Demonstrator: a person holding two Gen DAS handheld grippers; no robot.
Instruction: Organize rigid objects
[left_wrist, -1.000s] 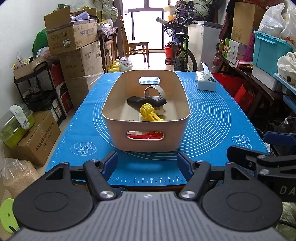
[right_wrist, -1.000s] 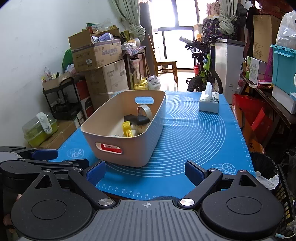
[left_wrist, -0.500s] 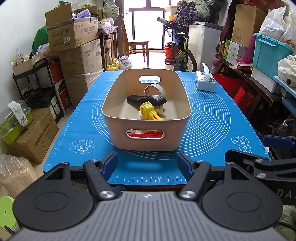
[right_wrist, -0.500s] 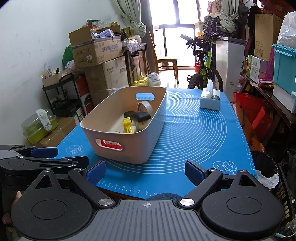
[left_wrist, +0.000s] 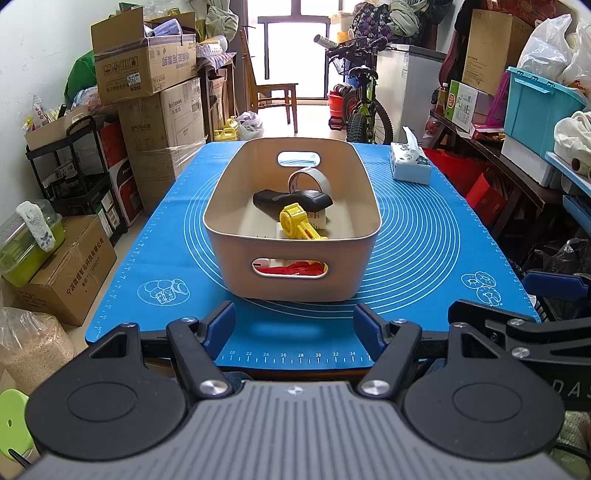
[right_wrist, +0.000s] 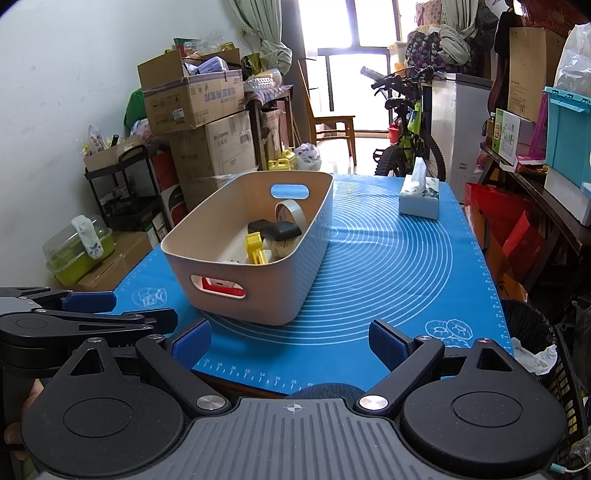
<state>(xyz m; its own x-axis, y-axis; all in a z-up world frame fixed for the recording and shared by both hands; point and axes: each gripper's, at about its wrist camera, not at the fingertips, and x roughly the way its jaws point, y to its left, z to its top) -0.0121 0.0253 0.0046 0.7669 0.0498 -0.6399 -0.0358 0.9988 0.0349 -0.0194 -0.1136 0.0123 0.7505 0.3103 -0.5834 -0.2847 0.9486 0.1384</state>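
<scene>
A: Looking at the left gripper (left_wrist: 295, 325) first. Hovering over the near edge of the bench (left_wrist: 424, 295), jaws standing apart, gripping nothing.

B: Checking the right gripper (right_wrist: 290, 341) now. Also hanging above the near edge, jaws spread wide, nothing between them.

A: Finding the beige basket (left_wrist: 291, 273) sitting on the blue mat (left_wrist: 443, 236), lengthwise down the middle of the bench, closer to the near edge than the far one.

B: Seeing it lying left of centre from the right wrist view, well apart from both grippers.

A: Holding several things inside: a roll of tape (left_wrist: 308, 179) standing on edge toward the far wall, a black brush (left_wrist: 291, 199) lying across in front of it, a yellow plastic piece (left_wrist: 297, 223) resting just beside the brush, something red (left_wrist: 295, 268) showing through the near handle slot.

B: Noting a tissue box (right_wrist: 419, 201) sitting near the far right corner of the bench, well apart from the basket.
</scene>
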